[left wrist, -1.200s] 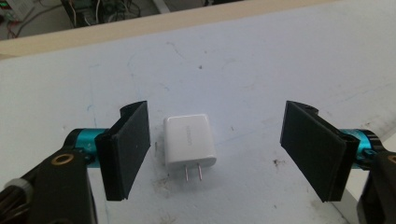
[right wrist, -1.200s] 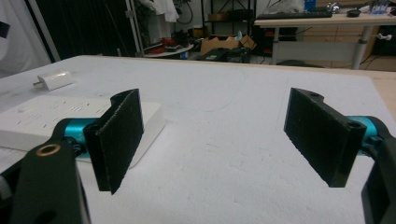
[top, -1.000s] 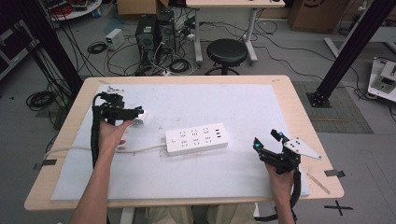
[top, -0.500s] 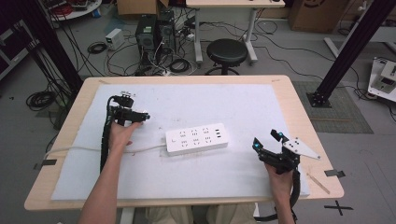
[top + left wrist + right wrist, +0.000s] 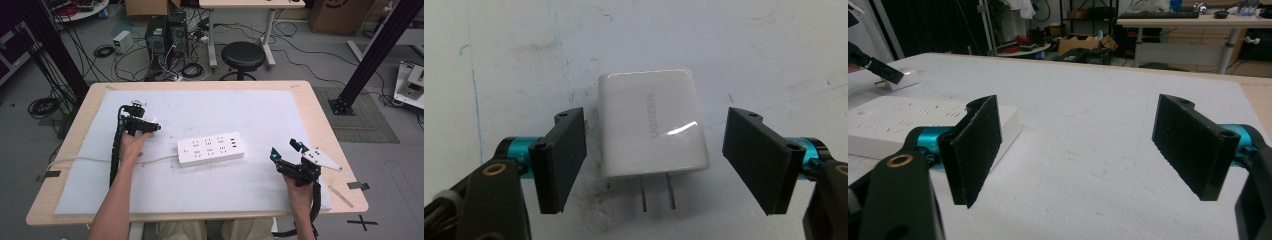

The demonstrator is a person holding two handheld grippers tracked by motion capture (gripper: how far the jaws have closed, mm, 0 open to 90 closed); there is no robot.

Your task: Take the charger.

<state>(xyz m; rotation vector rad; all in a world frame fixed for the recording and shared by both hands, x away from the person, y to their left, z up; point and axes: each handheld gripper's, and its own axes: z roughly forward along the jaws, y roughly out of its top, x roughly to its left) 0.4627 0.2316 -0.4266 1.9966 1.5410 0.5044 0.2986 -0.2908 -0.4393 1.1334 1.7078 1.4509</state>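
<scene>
A white wall charger (image 5: 649, 125) lies flat on the white mat, its two prongs toward the camera. My left gripper (image 5: 656, 116) straddles it with the jaws open, a pad on either side and a gap to each. From above, the left gripper (image 5: 149, 127) sits at the mat's left, over the charger (image 5: 154, 121). A white power strip (image 5: 212, 148) lies in the middle of the mat. My right gripper (image 5: 285, 150) rests open near the front right, with nothing between its fingers. The right gripper view has those open jaws (image 5: 1078, 107) facing the strip (image 5: 893, 125).
The strip's white cable (image 5: 75, 161) runs left across the mat (image 5: 225, 110) and off the table edge. A wooden table rim (image 5: 320, 115) borders the mat. Behind the table are a black stool (image 5: 242, 55) and computers with tangled cables on the floor.
My left gripper has moved right and lowered onto the mat, so the charger now lies between its jaws. The right gripper and the power strip have stayed put.
</scene>
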